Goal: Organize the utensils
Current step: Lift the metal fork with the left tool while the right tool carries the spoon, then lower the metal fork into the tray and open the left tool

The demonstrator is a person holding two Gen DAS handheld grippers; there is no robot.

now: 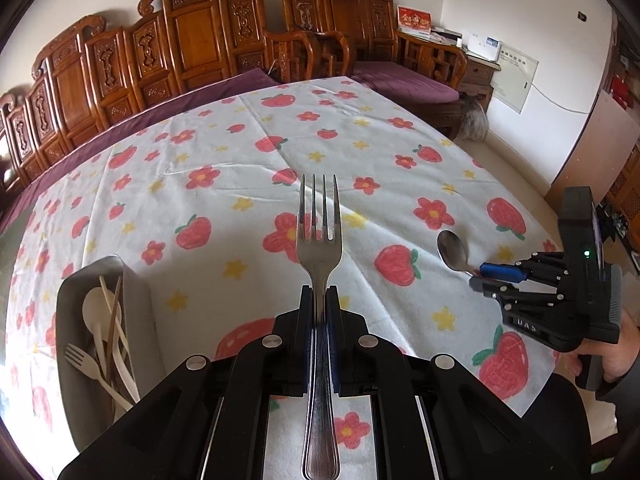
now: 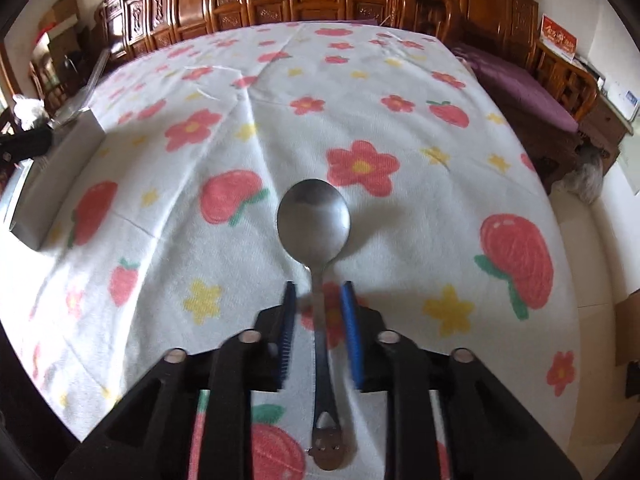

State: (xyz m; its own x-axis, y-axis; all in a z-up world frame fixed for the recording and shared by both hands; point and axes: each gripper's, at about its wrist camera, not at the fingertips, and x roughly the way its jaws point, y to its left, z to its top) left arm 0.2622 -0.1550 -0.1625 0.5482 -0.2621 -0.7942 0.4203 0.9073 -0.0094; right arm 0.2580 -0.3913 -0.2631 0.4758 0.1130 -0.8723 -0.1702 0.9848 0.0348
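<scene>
Holding a steel fork in clamped jaws, the left gripper neared the tray of disposable cutlery — the right gripper, jaws apart, straddled the spoon, ungrasped.

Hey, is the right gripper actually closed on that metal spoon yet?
Not closed. In the right wrist view the right gripper's blue pads stand apart from the spoon handle, with tablecloth visible on both sides.

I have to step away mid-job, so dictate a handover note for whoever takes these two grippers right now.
Left tongs: shut on the metal fork, tines forward.
Right tongs: open, astride the metal spoon handle, pads not pressing; the spoon seems to lie on the tablecloth.
Done: white plastic cutlery and chopsticks are in the grey tray.
Left to do: grip the spoon, then tray the fork and spoon.
</scene>
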